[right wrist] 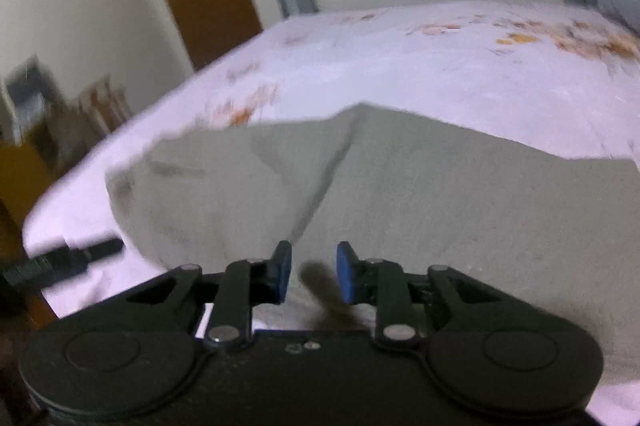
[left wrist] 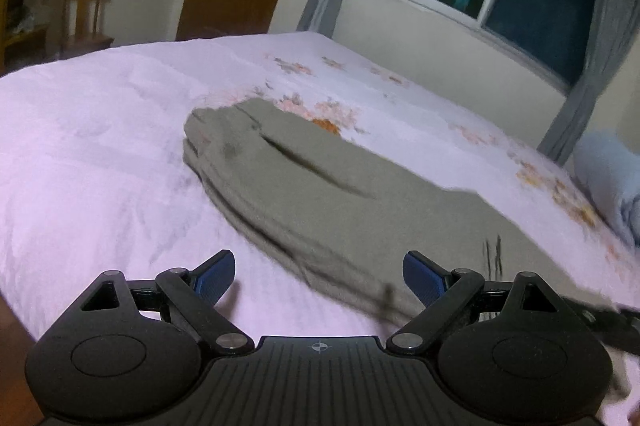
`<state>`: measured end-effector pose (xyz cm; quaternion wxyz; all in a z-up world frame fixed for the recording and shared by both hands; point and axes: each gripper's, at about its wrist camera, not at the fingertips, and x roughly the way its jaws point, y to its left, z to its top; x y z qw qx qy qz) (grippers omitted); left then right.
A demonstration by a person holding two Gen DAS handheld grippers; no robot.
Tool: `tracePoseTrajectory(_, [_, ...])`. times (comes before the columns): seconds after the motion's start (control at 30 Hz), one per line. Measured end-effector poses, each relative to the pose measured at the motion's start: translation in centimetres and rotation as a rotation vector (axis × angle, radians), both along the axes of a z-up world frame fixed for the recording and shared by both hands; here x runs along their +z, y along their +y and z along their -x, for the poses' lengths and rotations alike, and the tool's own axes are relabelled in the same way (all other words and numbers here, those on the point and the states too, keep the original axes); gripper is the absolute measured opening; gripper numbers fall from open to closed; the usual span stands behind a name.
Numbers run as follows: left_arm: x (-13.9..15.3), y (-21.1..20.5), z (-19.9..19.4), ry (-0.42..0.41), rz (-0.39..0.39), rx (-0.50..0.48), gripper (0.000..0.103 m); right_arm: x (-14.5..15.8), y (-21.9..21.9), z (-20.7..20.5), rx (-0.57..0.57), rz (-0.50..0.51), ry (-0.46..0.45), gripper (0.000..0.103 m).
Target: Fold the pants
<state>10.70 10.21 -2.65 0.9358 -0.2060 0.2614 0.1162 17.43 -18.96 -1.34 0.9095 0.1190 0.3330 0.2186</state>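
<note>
Pants [left wrist: 320, 194] flat on bed [left wrist: 100, 146], folded lengthwise. Left gripper [left wrist: 318, 276] jaws spread wide, empty, at near edge. Right gripper [right wrist: 313, 274] jaws narrowly parted, gripping nothing. Next: pinch near end, fold across.

Grey pants [left wrist: 320, 202] on pink bedsheet [left wrist: 100, 146]

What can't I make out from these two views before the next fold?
- Pants: the near right end runs out of the left wrist view behind the left gripper body; the right wrist view is blurred, so fold layers stay unclear.
- Right gripper: its own body hides the cloth edge nearest it, so contact with the pants cannot be told.
- Dark marks on the pants: too blurred to identify.
</note>
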Motion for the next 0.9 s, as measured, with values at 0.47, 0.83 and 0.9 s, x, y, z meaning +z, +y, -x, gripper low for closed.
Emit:
tracePoseTrajectory(0.47, [-3.7,11.9,-7.7,0.065,0.27,0.054,0.091,-1.9,1.0,0.3,-0.038,0.076,-0.018,0.028])
tracePoseTrajectory(0.83, [-6.5,14.9,-11.1,-0.02,0.555,0.019,0.091,-4.5,7.0,2.6,-0.007,0.435,-0.149,0.059])
tracePoseTrajectory(0.9, [-7.1,15.6,-11.5,-0.031,0.608,0.023,0.09,-4.2,6.7,2.1,-0.007,0.416,-0.13,0.06])
